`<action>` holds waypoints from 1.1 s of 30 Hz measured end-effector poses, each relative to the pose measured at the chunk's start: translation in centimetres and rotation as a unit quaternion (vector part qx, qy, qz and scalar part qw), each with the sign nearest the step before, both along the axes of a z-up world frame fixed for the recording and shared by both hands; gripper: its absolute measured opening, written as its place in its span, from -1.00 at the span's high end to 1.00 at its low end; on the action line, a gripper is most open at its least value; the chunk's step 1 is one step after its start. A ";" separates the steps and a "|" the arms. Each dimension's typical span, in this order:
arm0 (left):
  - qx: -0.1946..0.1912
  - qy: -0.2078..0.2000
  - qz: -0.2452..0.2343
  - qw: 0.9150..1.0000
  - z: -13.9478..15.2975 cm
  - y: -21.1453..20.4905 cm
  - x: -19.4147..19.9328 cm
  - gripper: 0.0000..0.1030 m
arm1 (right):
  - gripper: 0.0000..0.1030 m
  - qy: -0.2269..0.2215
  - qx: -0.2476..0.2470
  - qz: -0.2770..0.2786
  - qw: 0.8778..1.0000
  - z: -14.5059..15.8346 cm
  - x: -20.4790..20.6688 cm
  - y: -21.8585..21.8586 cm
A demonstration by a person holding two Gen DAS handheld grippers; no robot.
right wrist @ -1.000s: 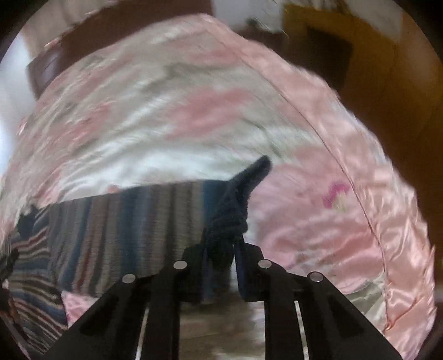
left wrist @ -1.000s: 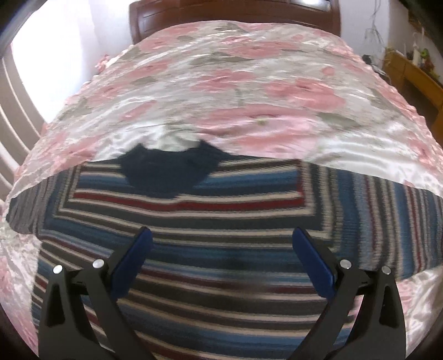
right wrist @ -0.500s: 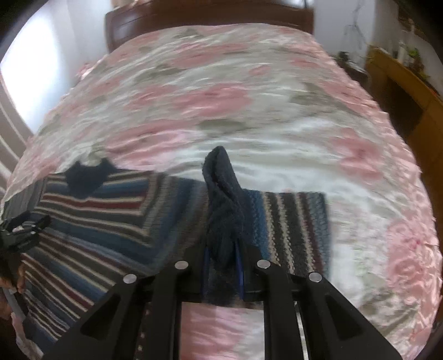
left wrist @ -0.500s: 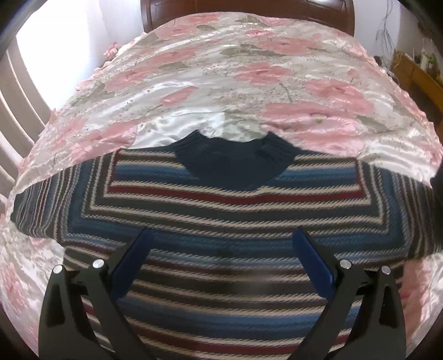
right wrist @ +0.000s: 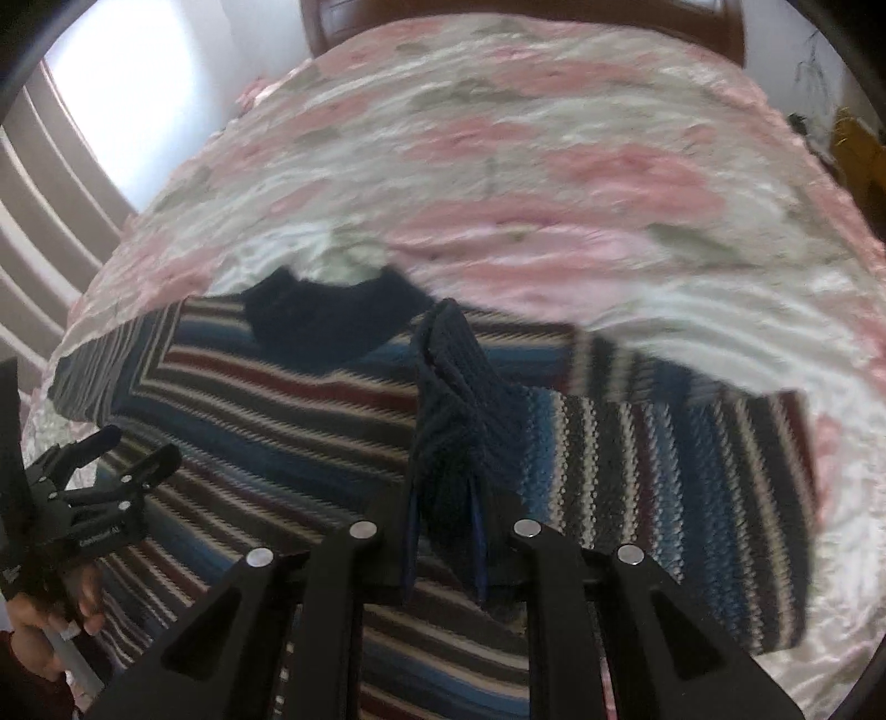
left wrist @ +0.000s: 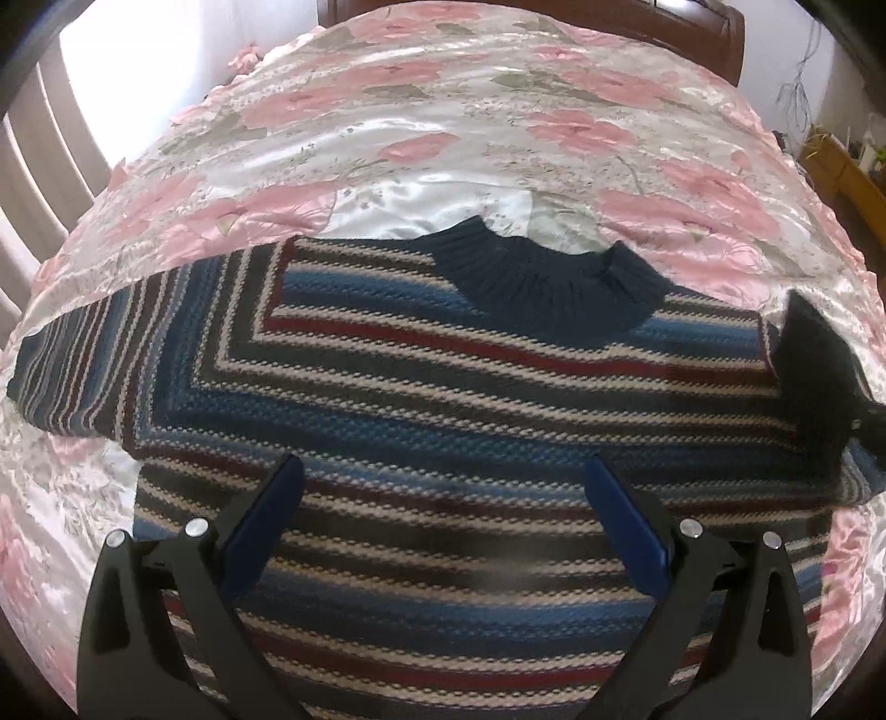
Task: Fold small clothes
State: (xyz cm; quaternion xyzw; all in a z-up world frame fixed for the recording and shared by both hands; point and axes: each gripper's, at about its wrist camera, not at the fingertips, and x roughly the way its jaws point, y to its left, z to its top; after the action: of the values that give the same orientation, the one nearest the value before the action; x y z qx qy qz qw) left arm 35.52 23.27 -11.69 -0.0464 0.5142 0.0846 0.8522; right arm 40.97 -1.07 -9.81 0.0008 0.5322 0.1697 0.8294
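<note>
A small striped knit sweater (left wrist: 443, 399) in blue, red, cream and grey lies flat on the bed, its dark navy collar (left wrist: 554, 277) at the far side. My left gripper (left wrist: 443, 487) hovers open over the sweater's body with nothing between its fingers. In the right wrist view, my right gripper (right wrist: 446, 493) is shut on the navy cuff (right wrist: 459, 399) of the right sleeve (right wrist: 664, 471), which is lifted and carried over the sweater's chest (right wrist: 277, 410). The left gripper (right wrist: 105, 476) also shows at the left edge there, held by a hand (right wrist: 50, 626).
The bed carries a shiny pink floral satin cover (left wrist: 498, 111) with a dark wooden headboard (left wrist: 692, 22) at the far end. A curtained bright window (left wrist: 50, 127) is to the left. A wooden cabinet (left wrist: 847, 171) stands off the bed's right side.
My right gripper has carried the sleeve cuff leftward, from beside the sweater to over its chest. The left gripper has shifted left and slightly closer, staying open.
</note>
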 end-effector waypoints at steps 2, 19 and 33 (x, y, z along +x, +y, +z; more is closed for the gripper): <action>0.000 0.002 0.004 1.000 -0.3 0.5 0.0 -0.94 | 0.70 0.011 0.001 0.008 1.000 -1.3 0.0 1.5; -0.059 0.028 -0.040 0.997 -2.2 -5.1 1.2 -0.94 | 0.18 0.013 0.040 -0.047 0.998 -0.2 -2.7 -7.2; -0.122 0.076 -0.072 0.987 -6.3 -14.1 4.8 0.21 | 0.19 0.020 0.068 -0.106 0.992 -1.9 -4.4 -15.9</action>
State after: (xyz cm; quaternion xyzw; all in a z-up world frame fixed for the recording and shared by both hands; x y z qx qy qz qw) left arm 40.28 9.14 -17.99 -0.1062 0.5859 -0.0367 0.8025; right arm 36.55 -16.98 -11.73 0.1168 0.5332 0.1163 0.8298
